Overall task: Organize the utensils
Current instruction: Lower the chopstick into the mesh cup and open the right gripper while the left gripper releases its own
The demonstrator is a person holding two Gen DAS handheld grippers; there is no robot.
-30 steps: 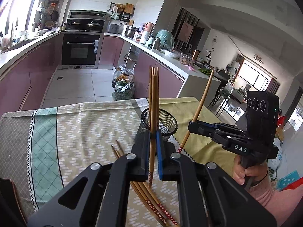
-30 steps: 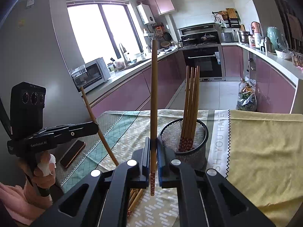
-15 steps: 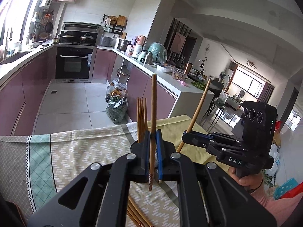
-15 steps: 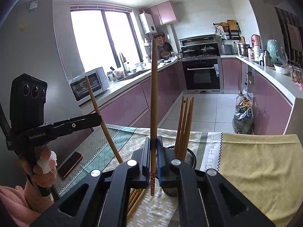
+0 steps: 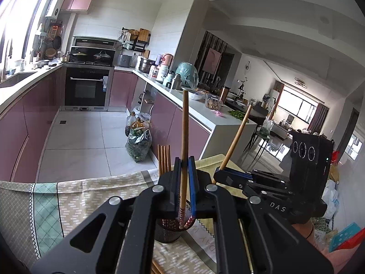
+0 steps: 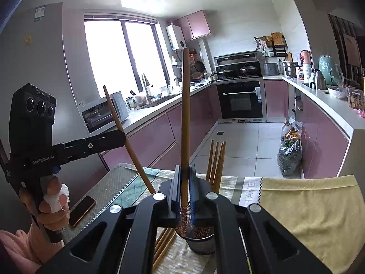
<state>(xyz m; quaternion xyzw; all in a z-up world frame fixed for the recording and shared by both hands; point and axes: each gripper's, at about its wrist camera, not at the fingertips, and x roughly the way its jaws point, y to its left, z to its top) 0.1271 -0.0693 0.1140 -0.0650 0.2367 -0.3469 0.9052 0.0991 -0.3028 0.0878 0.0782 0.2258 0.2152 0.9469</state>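
Observation:
My left gripper [image 5: 183,190] is shut on a wooden chopstick [image 5: 184,134], held upright with its patterned lower end just above the black mesh holder [image 5: 170,229]. My right gripper [image 6: 183,195] is shut on another upright chopstick [image 6: 185,118] over the same holder [image 6: 200,239]. Several chopsticks [image 6: 216,159] stand in the holder. The right gripper [image 5: 230,178] shows in the left wrist view, the left gripper [image 6: 114,139] in the right wrist view. Loose chopsticks [image 6: 164,244] lie on the cloth beside the holder.
The table carries a patterned cloth [image 5: 75,196] and a yellow cloth [image 6: 308,207]. A phone [image 6: 82,210] lies at the table's left edge. Beyond the table are the kitchen floor, pink cabinets and a counter [image 5: 205,114].
Both grippers have risen and come in over the holder, each with its chopstick upright. The holder now sits low, under the jaws, in both views.

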